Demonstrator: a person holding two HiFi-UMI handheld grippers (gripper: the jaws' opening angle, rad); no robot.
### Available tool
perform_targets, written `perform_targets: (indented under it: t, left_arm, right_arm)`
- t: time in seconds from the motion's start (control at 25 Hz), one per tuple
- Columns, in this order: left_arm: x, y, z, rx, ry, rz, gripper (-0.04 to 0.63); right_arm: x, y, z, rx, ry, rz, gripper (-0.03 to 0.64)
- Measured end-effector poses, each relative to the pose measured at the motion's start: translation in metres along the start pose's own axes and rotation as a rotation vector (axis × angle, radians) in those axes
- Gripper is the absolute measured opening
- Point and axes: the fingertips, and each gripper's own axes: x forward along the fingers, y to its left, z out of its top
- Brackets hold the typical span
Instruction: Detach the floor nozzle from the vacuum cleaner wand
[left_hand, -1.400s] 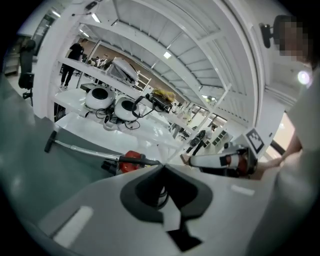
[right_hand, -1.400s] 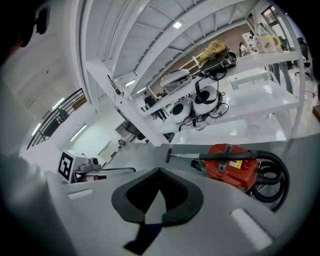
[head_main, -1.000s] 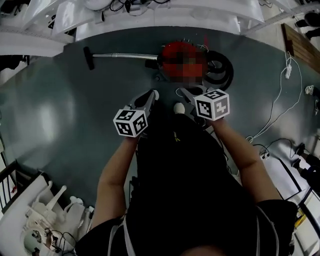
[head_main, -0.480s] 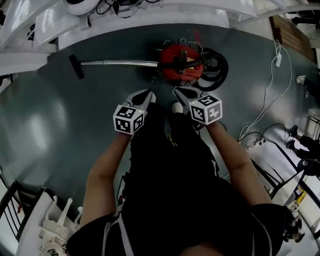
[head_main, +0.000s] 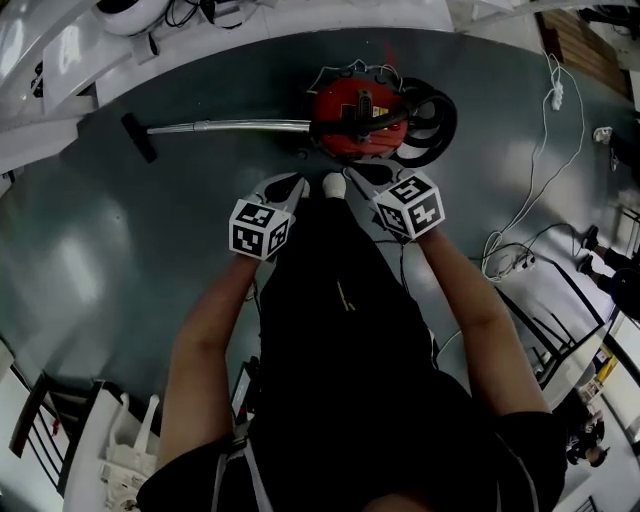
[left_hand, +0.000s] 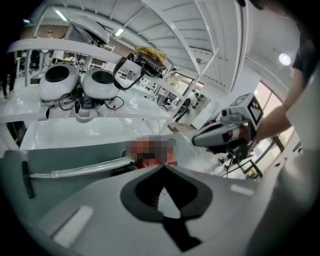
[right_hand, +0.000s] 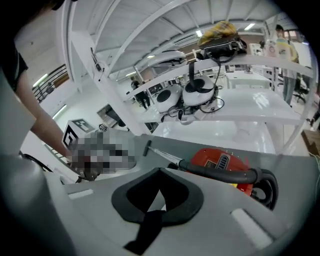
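Both the left gripper (head_main: 292, 186) and the right gripper (head_main: 362, 180) have their jaws together, empty. The floor nozzle (head_main: 138, 137) lies far left of them, well apart, on the wand (head_main: 230, 126).

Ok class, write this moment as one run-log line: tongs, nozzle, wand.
left tongs: shut, empty | right tongs: shut, empty | floor nozzle: on wand end, untouched | wand: joined to red vacuum
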Motion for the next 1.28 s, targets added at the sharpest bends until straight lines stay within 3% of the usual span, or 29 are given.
perform_targets:
  t: [0.2, 0.48, 0.76, 0.8, 0.84, 0.92, 1.12, 1.28]
  left_arm:
    - [0.029, 0.021, 0.001, -0.023, -0.014, 0.008, 0.009]
    - [0.072, 0.054, 0.011, -0.04, -0.064, 0.115, 0.009]
    - [0.099, 0.081, 0.001, -0.028, -0.04, 0.126, 0.009]
    - [0.101, 0.084, -0.001, -0.03, -0.039, 0.126, 0.009]
    - [0.102, 0.086, -0.003, -0.034, -0.041, 0.128, 0.01]
    - [0.104, 0.092, -0.005, -0.045, -0.046, 0.133, 0.011]
    - [0.113, 0.102, -0.006, -0.042, -0.056, 0.115, 0.036]
    - [0.116, 0.105, -0.01, -0.041, -0.047, 0.11, 0.062]
  right_arm:
    - [0.032, -0.024, 0.015, -0.099, 0.006, 0.026, -0.002]
    - [0.067, -0.061, 0.013, -0.253, 0.055, -0.013, -0.002]
    - [0.101, -0.073, 0.018, -0.513, 0.113, 0.044, 0.003]
    - [0.107, -0.073, 0.017, -0.541, 0.133, 0.063, 0.019]
    - [0.113, -0.073, 0.015, -0.565, 0.157, 0.085, 0.091]
    - [0.124, -0.073, 0.011, -0.616, 0.201, 0.121, 0.132]
    - [0.147, -0.08, -0.004, -0.757, 0.308, 0.135, 0.149]
    - [0.157, -0.086, -0.016, -0.781, 0.371, 0.139, 0.162]
